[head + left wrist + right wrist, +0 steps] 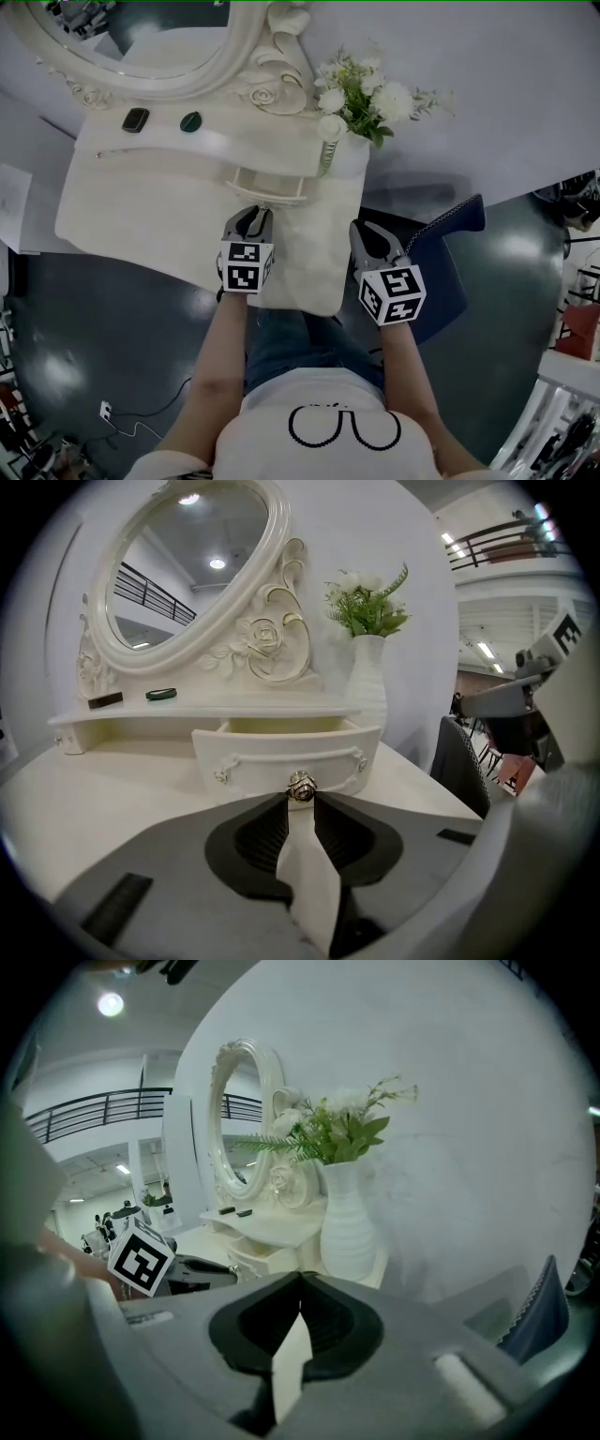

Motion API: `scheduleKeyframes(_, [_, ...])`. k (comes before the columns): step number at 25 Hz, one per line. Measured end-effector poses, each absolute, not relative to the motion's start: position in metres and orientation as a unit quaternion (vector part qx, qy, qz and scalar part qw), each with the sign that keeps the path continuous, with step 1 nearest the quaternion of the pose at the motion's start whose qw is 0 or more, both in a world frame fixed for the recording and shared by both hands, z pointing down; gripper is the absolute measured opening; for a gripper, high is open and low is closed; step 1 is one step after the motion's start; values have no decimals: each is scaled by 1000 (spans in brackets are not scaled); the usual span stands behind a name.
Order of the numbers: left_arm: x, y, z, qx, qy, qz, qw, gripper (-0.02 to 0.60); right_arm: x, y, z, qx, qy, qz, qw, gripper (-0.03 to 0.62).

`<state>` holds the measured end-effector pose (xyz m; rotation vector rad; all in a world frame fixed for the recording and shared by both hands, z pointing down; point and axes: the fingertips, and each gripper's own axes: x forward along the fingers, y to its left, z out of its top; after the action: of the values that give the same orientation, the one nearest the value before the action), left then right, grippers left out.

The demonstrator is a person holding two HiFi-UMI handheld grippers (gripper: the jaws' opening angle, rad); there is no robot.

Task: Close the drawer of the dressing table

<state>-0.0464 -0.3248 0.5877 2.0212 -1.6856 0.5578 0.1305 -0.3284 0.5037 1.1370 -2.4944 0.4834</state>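
Note:
The white dressing table (141, 206) has its small drawer (267, 185) pulled out under the mirror shelf. In the left gripper view the drawer front (281, 759) faces me, with a metal rose knob (301, 786) at its centre. My left gripper (301, 797) has its two tips on either side of that knob and pressed against it. From the head view the left gripper (251, 214) sits right at the drawer front. My right gripper (366, 230) hovers at the table's right edge, shut on nothing, its tips meeting (300, 1277).
A white vase of flowers (330, 150) stands just right of the drawer. An oval mirror (141, 37) rises behind the shelf, which carries two small dark items (136, 119). A dark blue chair (450, 253) stands to the right of the table.

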Motion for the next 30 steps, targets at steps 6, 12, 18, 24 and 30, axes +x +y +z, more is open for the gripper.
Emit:
scheduleKeyframes(6, [-49,-327,586,735,-601,208,234,84,129,-328,494,422,-872,178,171,4])
scheduleKeyframes(12, [-50,-336,590,740,-590,213,243,84,125,-325,498,434,-865,186,173,4])
scheduleKeyframes(18, [-46,-351,592,747,-580,211,246,84,120,-325,499,438,-862,182,181,4])
scheduleKeyframes(24, [-44,-367,592,750,-575,213,248,83,121,-325,498,443,-858,179,187,3])
scheduleKeyframes(30, [-46,-381,592,751,-573,211,253,83,122,-324,499,449,-854,177,193,3])
